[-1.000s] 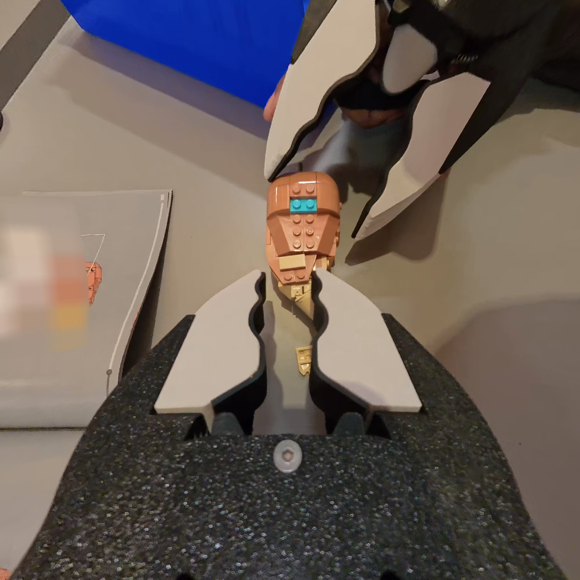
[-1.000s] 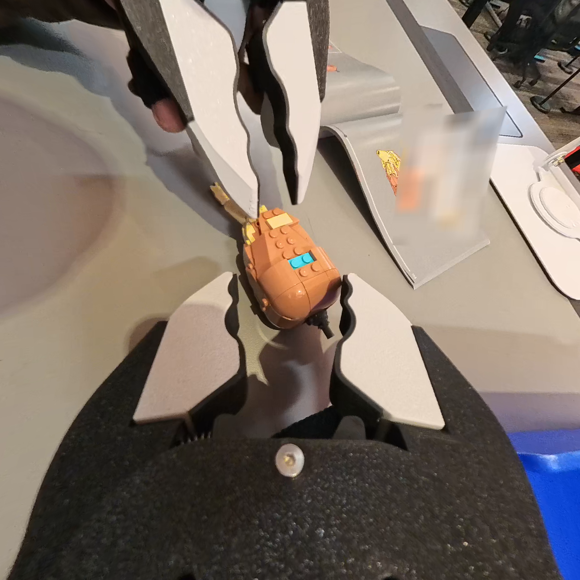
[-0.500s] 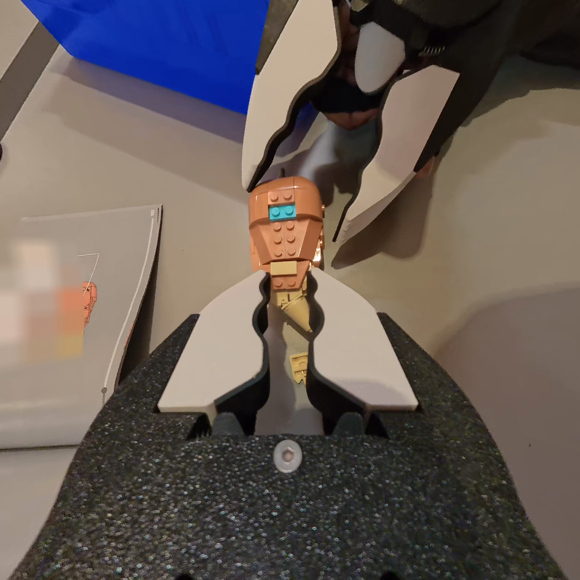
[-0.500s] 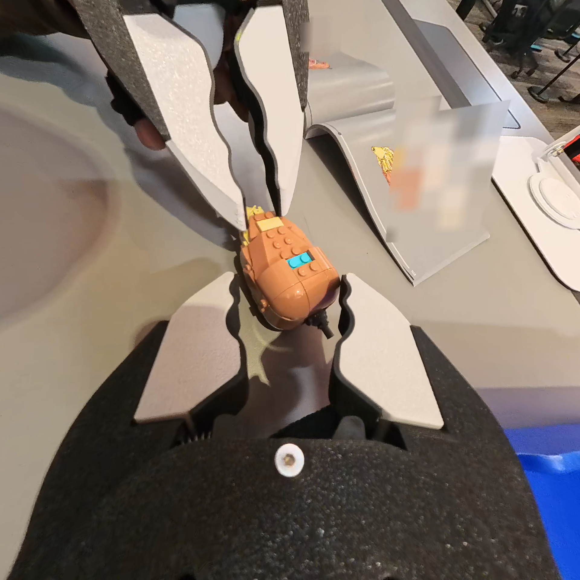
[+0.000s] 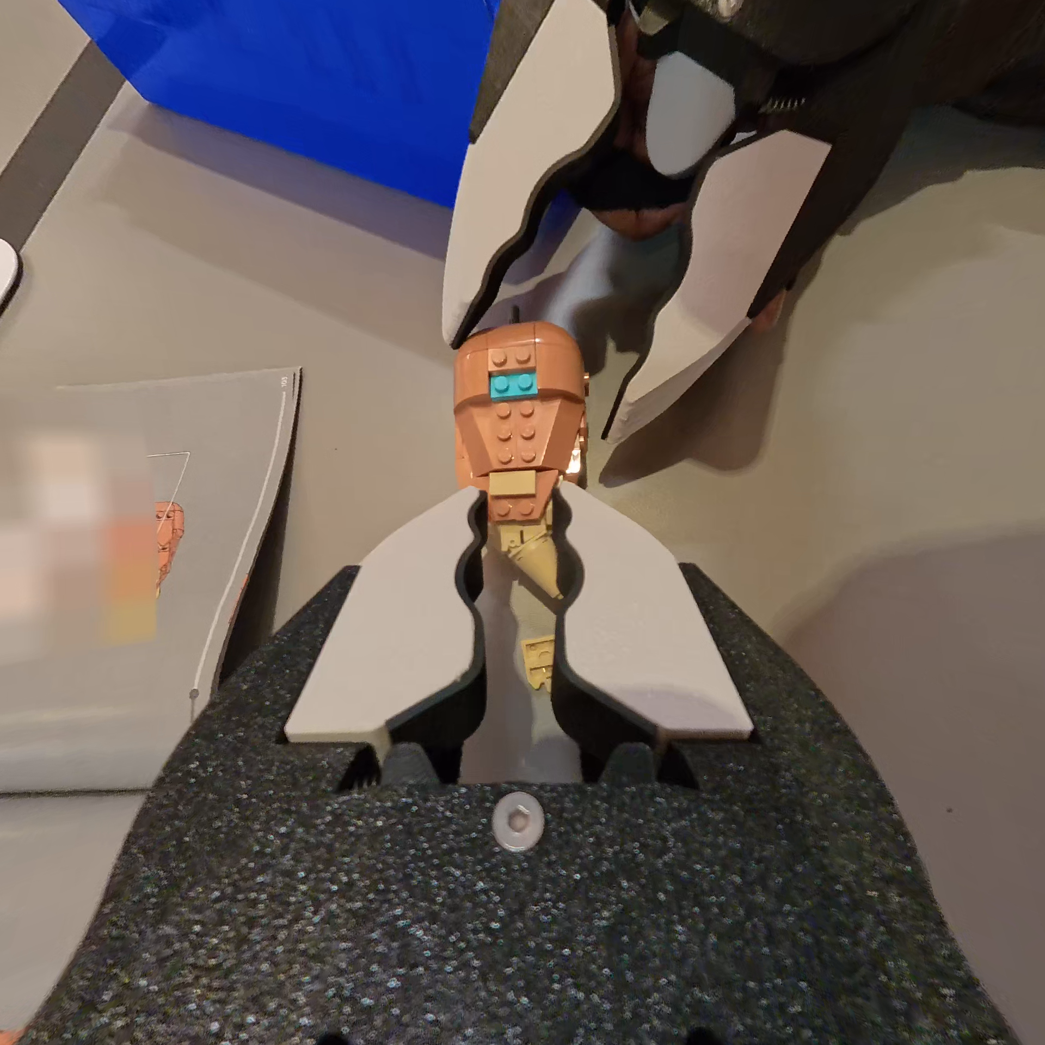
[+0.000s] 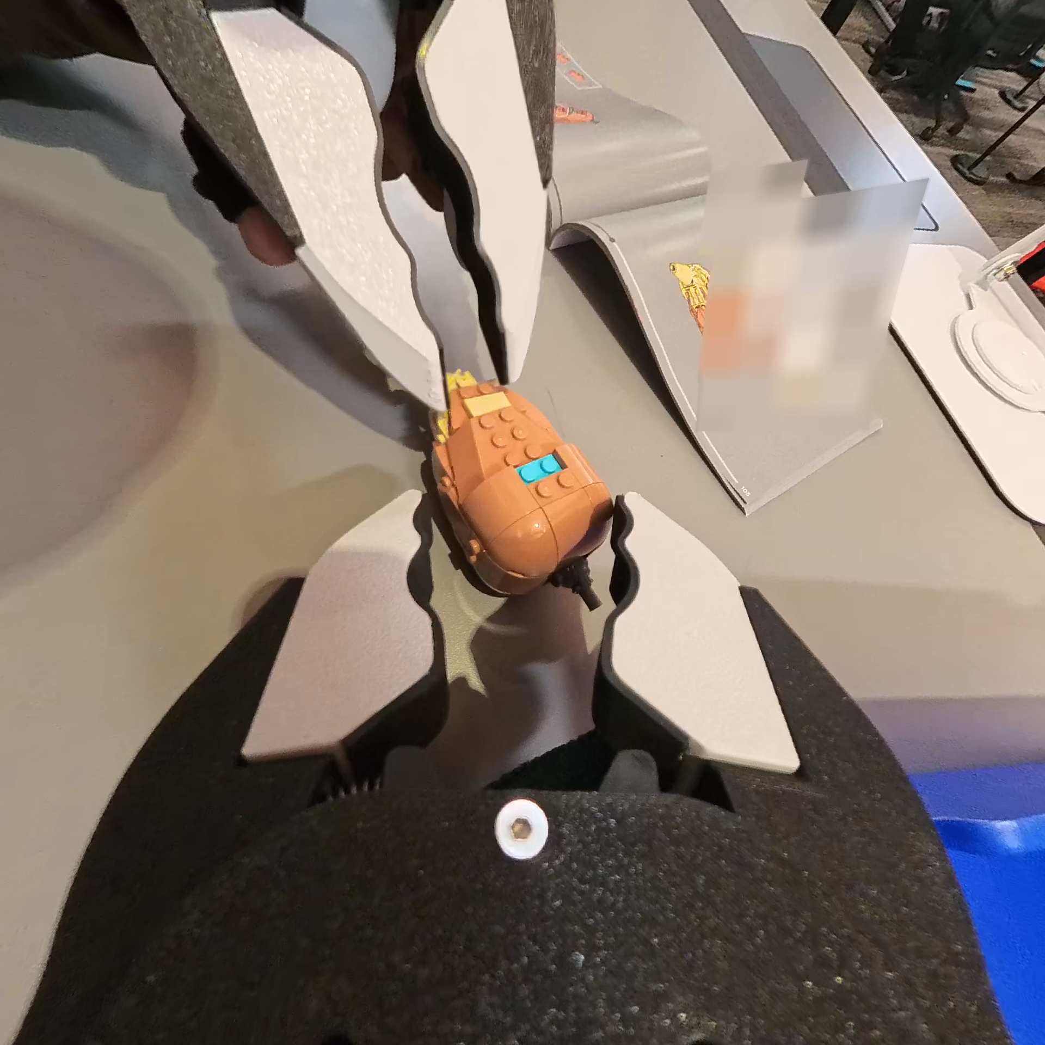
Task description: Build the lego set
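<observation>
An orange-brown lego model (image 5: 517, 418) with a teal plate and a tan pointed end lies on the grey table (image 5: 848, 565). My left gripper (image 5: 517, 497) has its fingertips closed on the model's narrow tan end. It also shows in the right wrist view (image 6: 474, 390), coming down from above onto that end. My right gripper (image 6: 519, 500) is open, its fingers on either side of the rounded end of the model (image 6: 509, 486); in the left wrist view (image 5: 531, 390) one finger stands clear of it. A small loose tan piece (image 5: 540, 661) lies on the table between my left fingers.
An open instruction booklet (image 5: 237, 452) lies left of the model, also in the right wrist view (image 6: 650, 294). A blue bin (image 5: 294, 73) stands beyond it, near my right gripper's base (image 6: 989, 848). A white pad (image 6: 972, 350) lies at the table's far right.
My left gripper has moved forward so its tips now sit on the model's narrow end, and the loose tan piece lies farther back between its fingers. The right gripper stays open around the rounded end.
</observation>
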Motion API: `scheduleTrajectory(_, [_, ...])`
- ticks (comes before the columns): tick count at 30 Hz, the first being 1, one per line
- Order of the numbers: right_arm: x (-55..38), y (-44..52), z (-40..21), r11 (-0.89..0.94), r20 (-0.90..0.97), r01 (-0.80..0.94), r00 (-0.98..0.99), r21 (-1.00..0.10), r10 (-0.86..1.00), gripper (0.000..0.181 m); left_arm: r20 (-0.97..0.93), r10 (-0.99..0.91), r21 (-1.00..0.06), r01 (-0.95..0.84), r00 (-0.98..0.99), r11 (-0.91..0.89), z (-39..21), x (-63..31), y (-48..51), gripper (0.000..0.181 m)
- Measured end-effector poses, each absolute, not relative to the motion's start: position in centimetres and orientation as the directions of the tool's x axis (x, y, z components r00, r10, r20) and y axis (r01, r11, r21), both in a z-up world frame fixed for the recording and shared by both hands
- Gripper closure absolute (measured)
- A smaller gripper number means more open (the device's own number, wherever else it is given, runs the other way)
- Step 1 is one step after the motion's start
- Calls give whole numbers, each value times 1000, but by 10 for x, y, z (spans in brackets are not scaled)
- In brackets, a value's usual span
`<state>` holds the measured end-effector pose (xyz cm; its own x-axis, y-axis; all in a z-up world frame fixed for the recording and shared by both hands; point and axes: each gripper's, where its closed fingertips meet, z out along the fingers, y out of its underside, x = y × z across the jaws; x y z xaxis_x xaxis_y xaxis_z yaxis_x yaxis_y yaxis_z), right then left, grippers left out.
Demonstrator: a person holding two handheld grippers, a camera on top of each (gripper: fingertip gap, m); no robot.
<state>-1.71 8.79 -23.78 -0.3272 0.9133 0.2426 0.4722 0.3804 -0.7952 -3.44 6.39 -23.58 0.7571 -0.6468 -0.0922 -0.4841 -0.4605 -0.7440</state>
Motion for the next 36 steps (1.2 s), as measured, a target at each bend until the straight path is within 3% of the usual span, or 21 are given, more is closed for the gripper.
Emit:
scheduleTrajectory(1, [-17,88,-238,379,242,473,-327,-796,914,120,-91,-648,-742,-485,756,-462,-237,-34,64,160])
scheduleTrajectory(9, [-17,88,-238,380,242,474,-328,-794,913,120,-118,-655,-750,-500,746,-433,-232,-34,62,158])
scheduleTrajectory(20, [-16,88,-241,375,229,483,-335,-792,914,118,-29,-676,-750,-463,736,-472,-260,-37,60,123])
scheduleTrajectory(36, [-15,87,-249,340,166,509,-358,-791,919,110,-103,-680,-749,-506,726,-427,-264,-29,73,136])
